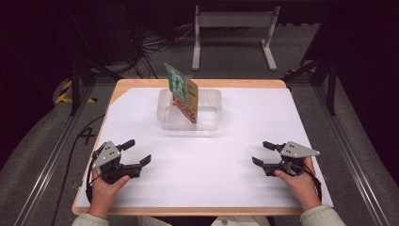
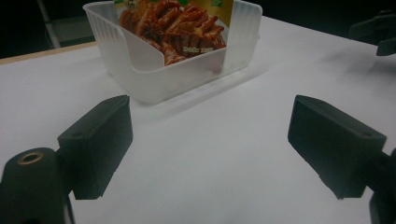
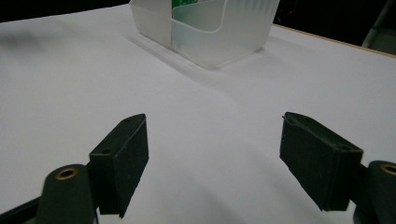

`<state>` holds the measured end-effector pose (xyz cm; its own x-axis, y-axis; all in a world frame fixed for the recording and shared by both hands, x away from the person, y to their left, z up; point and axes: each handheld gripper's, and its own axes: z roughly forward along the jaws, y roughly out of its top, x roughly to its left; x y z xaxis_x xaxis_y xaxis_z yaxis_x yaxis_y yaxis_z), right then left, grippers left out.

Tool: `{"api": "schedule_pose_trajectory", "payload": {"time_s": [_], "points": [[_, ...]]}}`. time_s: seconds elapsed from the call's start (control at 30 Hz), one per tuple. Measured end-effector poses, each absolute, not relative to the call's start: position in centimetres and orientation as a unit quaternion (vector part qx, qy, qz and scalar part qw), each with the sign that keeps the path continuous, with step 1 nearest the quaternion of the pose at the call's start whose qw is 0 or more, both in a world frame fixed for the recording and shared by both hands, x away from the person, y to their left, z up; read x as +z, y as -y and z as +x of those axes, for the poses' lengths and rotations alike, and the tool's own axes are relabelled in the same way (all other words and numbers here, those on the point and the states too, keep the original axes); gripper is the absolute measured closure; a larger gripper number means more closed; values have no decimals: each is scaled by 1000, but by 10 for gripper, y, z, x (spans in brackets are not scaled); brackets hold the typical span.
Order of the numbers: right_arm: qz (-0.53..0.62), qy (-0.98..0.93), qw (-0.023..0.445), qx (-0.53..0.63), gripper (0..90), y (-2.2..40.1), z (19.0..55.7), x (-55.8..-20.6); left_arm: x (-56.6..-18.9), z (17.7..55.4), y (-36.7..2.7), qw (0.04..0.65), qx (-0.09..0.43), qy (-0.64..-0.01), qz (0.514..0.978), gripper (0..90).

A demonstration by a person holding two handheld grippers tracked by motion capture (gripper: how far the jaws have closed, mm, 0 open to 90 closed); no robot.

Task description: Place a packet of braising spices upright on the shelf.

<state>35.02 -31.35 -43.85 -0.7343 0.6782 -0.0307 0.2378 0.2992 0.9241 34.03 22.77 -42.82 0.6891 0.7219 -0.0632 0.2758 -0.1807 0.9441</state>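
Observation:
A clear plastic bin [image 1: 210, 109] stands at the far middle of the white table. A green and red food packet [image 1: 182, 92] leans upright inside it, sticking out above the rim. The left gripper view shows the bin [image 2: 140, 70] and the packet's picture of red food [image 2: 180, 28]. My left gripper [image 1: 137, 151] rests open at the near left, held by a hand, nothing between its jaws. My right gripper [image 1: 261, 153] rests open at the near right, also with nothing in it. The right gripper view shows the bin [image 3: 219, 37] far ahead.
The white sheet [image 1: 202, 155] covers most of the wooden table [image 1: 136, 84]. Beyond the far edge stand a white metal frame [image 1: 233, 33] and cables on the floor. Dark stands flank the table on both sides.

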Motion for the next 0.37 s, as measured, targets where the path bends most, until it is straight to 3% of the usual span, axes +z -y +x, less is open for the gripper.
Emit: {"api": "schedule_pose_trajectory", "payload": {"time_s": [0.37], "points": [[297, -776, 217, 512, 231, 314, 349, -439, -429, 342, -226, 542, 206, -340, 741, 147]]}}
